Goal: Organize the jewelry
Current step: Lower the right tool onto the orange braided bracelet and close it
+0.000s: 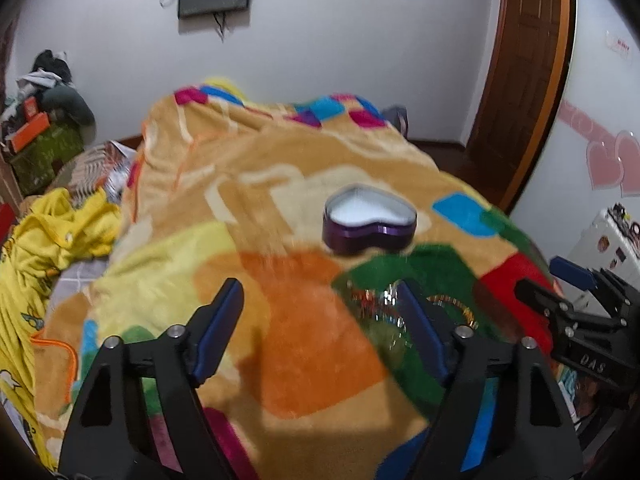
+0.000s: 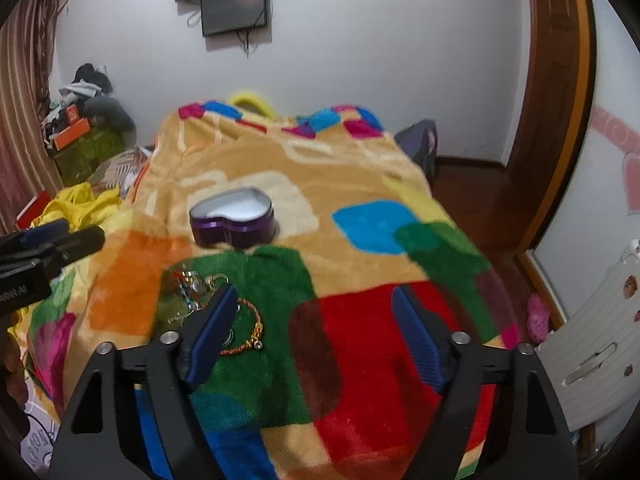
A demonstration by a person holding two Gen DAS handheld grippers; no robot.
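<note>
A purple heart-shaped box (image 1: 370, 220) with a white inside stands open on the colourful blanket (image 1: 280, 312); it also shows in the right wrist view (image 2: 234, 220). A small heap of jewelry (image 2: 200, 286), with a red-and-gold bracelet (image 2: 250, 330), lies on a green patch in front of the box; in the left wrist view the jewelry (image 1: 378, 304) is partly hidden behind my right finger. My left gripper (image 1: 320, 336) is open and empty above the orange patch. My right gripper (image 2: 316, 336) is open and empty above the red patch, its left finger over the bracelet.
The blanket (image 2: 360, 264) covers a bed. Yellow clothes (image 1: 52, 240) lie at its left. Boxes and clothes (image 1: 40, 120) are piled in the far left corner. A wooden door (image 1: 516, 80) is at the right, a white cabinet (image 2: 592, 344) at the near right.
</note>
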